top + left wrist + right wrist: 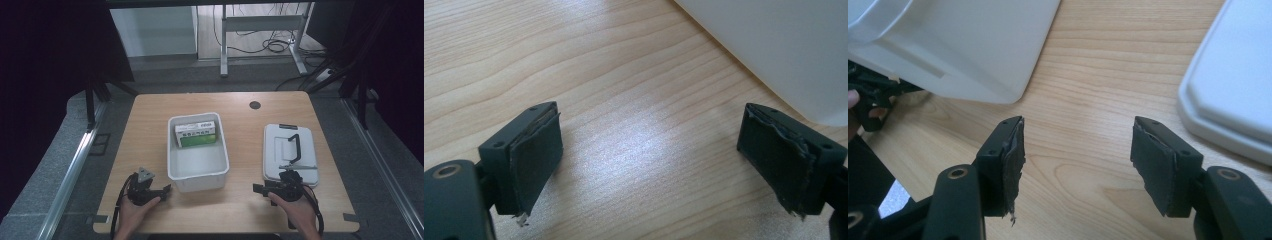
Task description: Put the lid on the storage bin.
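Bare wooden table (150,130) left of centre frame, and a clear strip along the bottom edge. White bin (198,152) stands mid-frame with tall walls; green box (196,134) lies inside at its far end, near half of the bin floor free. Open lane between the bin and the grey lid (290,152) at right. Lid's black handle (294,148) sticks up. Lower left, bin corner just beside left gripper (162,190); right gripper (260,189) borders the lid.

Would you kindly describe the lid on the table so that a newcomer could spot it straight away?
Start at the wooden table. In its middle stands a white tub holding a green box. To the right of the tub lies the lid: flat and pale grey, with a black handle on top, the only thing there with one.
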### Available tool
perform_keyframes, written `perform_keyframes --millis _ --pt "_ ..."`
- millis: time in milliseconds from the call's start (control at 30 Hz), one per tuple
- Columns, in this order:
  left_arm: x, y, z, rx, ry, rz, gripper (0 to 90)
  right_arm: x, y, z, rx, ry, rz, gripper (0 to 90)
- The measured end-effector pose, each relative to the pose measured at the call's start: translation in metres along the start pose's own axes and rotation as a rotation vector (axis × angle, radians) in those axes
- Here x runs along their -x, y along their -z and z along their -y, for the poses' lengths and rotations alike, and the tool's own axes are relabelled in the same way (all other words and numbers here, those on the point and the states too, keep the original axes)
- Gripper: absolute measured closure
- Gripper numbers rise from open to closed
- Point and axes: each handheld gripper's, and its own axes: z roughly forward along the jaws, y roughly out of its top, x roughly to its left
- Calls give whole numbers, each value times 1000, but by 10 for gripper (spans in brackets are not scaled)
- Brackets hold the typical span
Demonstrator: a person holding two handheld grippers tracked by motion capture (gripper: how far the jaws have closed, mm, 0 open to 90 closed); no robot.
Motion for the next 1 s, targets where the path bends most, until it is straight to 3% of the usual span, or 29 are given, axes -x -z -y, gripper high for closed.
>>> perform_keyframes --millis 433,867,1000 --pt "0 1 1 3 -5 4 125 -3 -5 -3 -35 -12 11 392" --pt "-1 1 0 3 -7 7 124 6 11 -10 -4 -59 15 425" --pt "-1 1 0 3 -7 7 124 2 14 -11 -1 -42 29 422"
